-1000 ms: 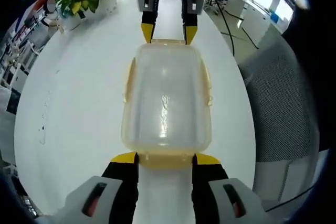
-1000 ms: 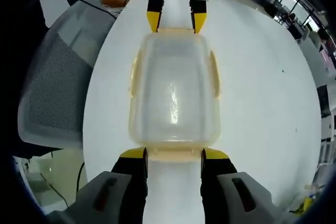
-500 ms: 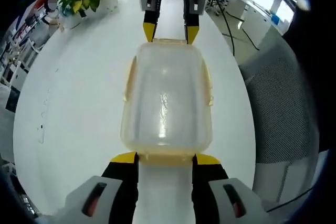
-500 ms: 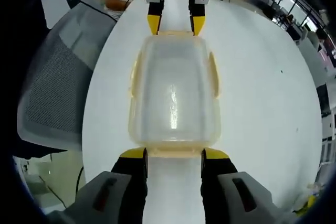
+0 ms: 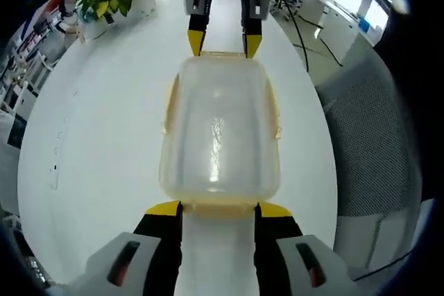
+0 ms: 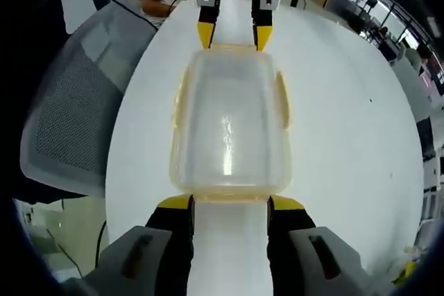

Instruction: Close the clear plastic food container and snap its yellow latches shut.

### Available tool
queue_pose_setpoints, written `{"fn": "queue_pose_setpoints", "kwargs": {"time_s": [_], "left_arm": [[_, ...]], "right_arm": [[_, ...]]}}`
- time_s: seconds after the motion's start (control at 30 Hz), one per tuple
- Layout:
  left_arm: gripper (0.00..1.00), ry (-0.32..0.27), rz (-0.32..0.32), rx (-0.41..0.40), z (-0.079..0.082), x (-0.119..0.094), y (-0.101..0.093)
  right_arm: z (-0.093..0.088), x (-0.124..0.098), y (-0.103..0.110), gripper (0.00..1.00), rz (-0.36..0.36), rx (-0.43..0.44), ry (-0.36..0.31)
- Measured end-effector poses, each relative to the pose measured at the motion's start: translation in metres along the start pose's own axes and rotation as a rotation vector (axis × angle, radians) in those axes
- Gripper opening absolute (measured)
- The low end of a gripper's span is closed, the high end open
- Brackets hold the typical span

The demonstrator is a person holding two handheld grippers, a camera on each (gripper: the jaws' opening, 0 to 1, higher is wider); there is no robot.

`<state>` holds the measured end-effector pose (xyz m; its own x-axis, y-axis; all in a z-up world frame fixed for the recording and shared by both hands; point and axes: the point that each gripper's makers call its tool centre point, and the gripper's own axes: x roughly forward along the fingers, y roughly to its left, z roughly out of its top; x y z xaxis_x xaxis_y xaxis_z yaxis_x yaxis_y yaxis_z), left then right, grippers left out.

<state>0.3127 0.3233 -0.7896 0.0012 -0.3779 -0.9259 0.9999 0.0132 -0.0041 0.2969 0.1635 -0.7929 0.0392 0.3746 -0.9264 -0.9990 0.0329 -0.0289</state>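
Container (image 5: 219, 133) sits lid-on in the middle of the white table (image 5: 104, 136), a gripper at each short end. At 6 o'clock in the left gripper view, your left gripper (image 5: 218, 207) has its jaws spread, tips beside the near end latch (image 5: 218, 206); the right gripper (image 5: 220, 43) waits at 12. Right gripper view mirrors that: jaws apart and holding nothing, the left one at 12. Looks like you're at the latching step, so next you'd press both end latches down till they snap, then the side latches (image 6: 284, 98).
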Motion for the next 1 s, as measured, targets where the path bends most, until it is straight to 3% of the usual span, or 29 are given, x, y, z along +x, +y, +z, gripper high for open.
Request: {"fn": "queue_pose_setpoints", "kwargs": {"time_s": [0.37, 0.5, 0.57, 0.63, 0.67, 0.73, 0.9, 1.0], "left_arm": [[0.38, 0.011, 0.008, -0.001, -0.001, 0.000, 0.000], [0.38, 0.015, 0.007, -0.058, -0.008, -0.001, 0.000], [0.38, -0.010, 0.010, -0.114, -0.008, -0.001, 0.000], [0.36, -0.046, 0.011, -0.223, -0.011, -0.006, 0.000], [0.35, -0.086, 0.007, -0.324, -0.011, -0.009, 0.001], [0.35, -0.168, -0.007, -0.421, -0.008, -0.013, -0.001], [0.35, -0.270, -0.005, -0.653, -0.009, -0.017, -0.004], [0.35, -0.318, 0.002, -0.716, -0.006, -0.015, -0.005]], "right_arm": [[-0.006, -0.002, 0.001, 0.42, 0.002, 0.020, 0.015], [-0.013, -0.004, 0.004, 0.41, 0.008, 0.059, 0.015], [-0.015, -0.007, 0.006, 0.42, 0.012, 0.116, -0.014], [-0.016, -0.010, 0.008, 0.40, 0.023, 0.167, -0.039], [-0.015, -0.013, 0.011, 0.40, 0.034, 0.234, -0.074], [-0.011, -0.018, 0.009, 0.41, 0.024, 0.322, -0.142], [-0.009, -0.030, 0.002, 0.43, -0.005, 0.551, -0.264], [0.001, -0.032, 0.003, 0.43, 0.005, 0.650, -0.340]]}}
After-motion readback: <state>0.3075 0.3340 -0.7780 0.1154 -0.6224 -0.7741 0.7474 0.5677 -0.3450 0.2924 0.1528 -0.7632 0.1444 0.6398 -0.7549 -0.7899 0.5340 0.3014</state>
